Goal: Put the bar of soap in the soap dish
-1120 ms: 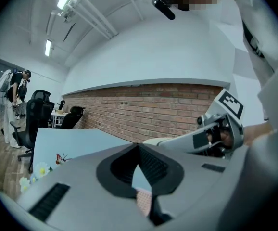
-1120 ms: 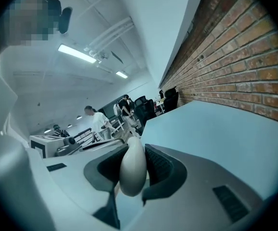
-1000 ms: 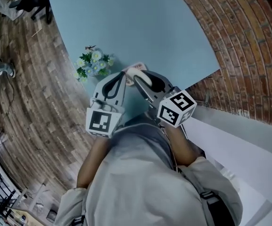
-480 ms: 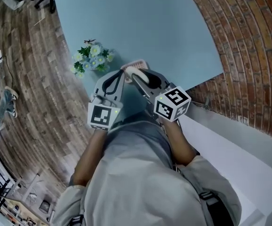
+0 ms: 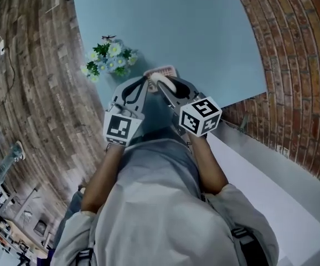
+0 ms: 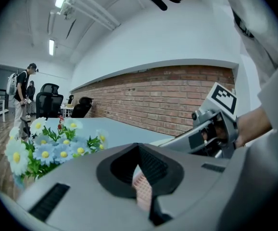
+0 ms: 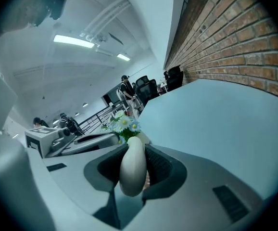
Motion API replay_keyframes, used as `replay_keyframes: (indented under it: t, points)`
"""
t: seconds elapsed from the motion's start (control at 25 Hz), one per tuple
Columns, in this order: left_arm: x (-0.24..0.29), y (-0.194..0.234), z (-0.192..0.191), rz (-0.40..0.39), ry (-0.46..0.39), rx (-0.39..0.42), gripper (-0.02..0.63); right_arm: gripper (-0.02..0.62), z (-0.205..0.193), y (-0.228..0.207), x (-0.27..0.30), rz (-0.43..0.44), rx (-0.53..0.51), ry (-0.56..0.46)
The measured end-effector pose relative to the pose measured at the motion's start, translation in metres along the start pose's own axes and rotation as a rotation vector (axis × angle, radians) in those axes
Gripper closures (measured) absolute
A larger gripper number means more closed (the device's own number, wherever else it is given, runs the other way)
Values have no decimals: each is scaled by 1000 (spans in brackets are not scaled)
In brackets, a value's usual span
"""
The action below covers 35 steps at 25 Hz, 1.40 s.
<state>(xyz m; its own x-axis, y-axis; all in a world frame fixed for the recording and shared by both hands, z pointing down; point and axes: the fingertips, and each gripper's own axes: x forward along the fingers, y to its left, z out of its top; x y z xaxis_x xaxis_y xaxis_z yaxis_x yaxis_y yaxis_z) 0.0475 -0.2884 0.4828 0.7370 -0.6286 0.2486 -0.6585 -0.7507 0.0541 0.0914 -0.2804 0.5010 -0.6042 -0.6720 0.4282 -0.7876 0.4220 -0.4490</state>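
A pale oval bar of soap [image 7: 132,167] stands upright between the pads of my right gripper [image 7: 135,174], which is shut on it. From the head view the soap [image 5: 166,84] hangs just short of the pink lattice soap dish [image 5: 163,70], which lies flat on the blue table [image 5: 199,32]. My left gripper [image 5: 145,82] is close beside the right one, its tips together near the dish's left end. In the left gripper view the jaws are closed to a slit, and a strip of the pink dish [image 6: 143,191] shows through it. I see nothing held in them.
A small bunch of white and blue flowers [image 5: 109,60] stands left of the dish near the table's edge. A brick wall [image 5: 298,65] runs along the right, with a white ledge [image 5: 271,170] below it. People and office chairs [image 6: 45,97] are far off in the room.
Both grippers have sunk toward the table together, and the soap now sits nearer the pink dish. The right gripper's hold on the soap is unchanged. The dish and flowers have stayed put.
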Motion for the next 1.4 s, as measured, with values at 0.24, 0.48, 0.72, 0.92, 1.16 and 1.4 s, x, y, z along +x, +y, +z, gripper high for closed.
replay_keyframes:
  t: [0.24,0.48,0.72,0.92,1.16,1.4]
  points:
    - [1,1,-3,25,5,-28,603,480,-15,-10,11,13,16,47]
    - [3,3,-5,40,2,-20,603,480,-22,-17,19,24,8,78]
    - [5,3,-9,49,9,-41,603,481,-30,-20,27,32,-7,109]
    - [7,1,-11,44,9,-43,603,480,-40,-23,33,35,-2,134]
    - [9,0,-13,38,11,-48,603,480,-45,-26,38,32,-16,157]
    - [9,-2,-16,37,16,-66,603,480,-54,-28,42,29,-52,195]
